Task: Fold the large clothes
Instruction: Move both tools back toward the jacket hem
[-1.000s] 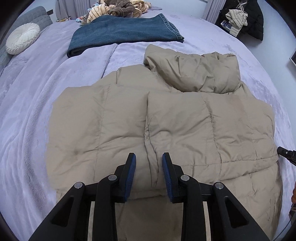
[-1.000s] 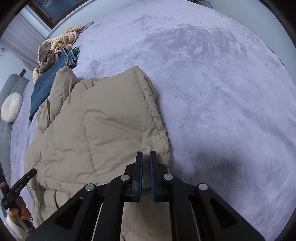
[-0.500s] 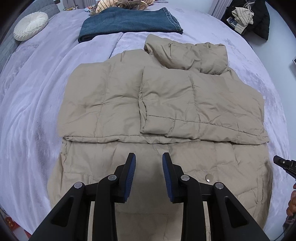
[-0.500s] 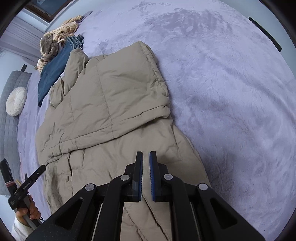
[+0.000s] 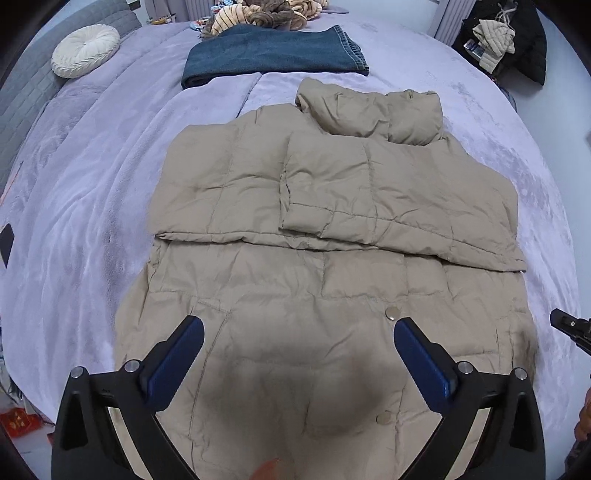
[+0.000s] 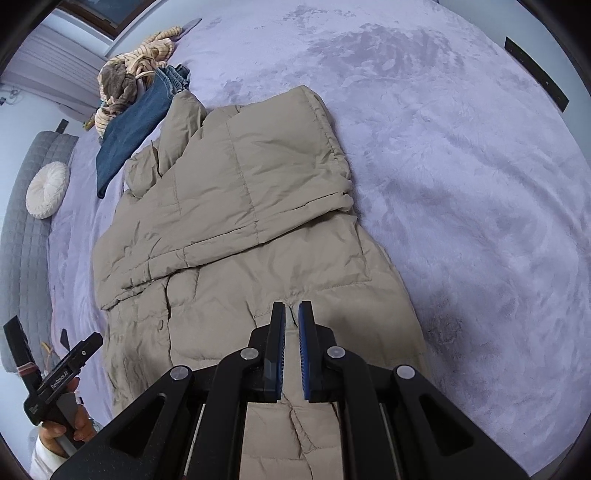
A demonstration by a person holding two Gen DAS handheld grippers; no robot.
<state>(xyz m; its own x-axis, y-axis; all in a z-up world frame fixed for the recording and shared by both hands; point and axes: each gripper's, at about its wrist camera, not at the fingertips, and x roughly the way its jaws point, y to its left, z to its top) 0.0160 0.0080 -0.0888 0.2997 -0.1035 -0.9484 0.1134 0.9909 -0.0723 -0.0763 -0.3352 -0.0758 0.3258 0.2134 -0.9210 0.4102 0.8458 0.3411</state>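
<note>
A beige puffer jacket (image 5: 295, 280) lies flat on the lavender bed (image 5: 92, 192), hood at the far end and both sleeves folded across its chest. My left gripper (image 5: 297, 328) hovers above the jacket's lower part, its jaws opening wide with nothing between them. In the right wrist view the jacket (image 6: 240, 221) stretches away to the upper left. My right gripper (image 6: 291, 308) hangs over its near right edge. Its jaws are just opening to a slim gap, and no fabric is caught in it. A hand (image 6: 79, 424) holds the left gripper at that view's lower left.
Folded jeans (image 5: 273, 55) and a heap of striped clothes (image 5: 258, 14) lie at the bed's far end. A round white cushion (image 5: 85, 50) rests at the far left by a grey padded headboard. Dark clothes (image 5: 506, 37) are piled off the bed, far right.
Both grippers have drawn back and up from the jacket, so more of its lower half shows. The left jaws sprang from a narrow gap to wide open.
</note>
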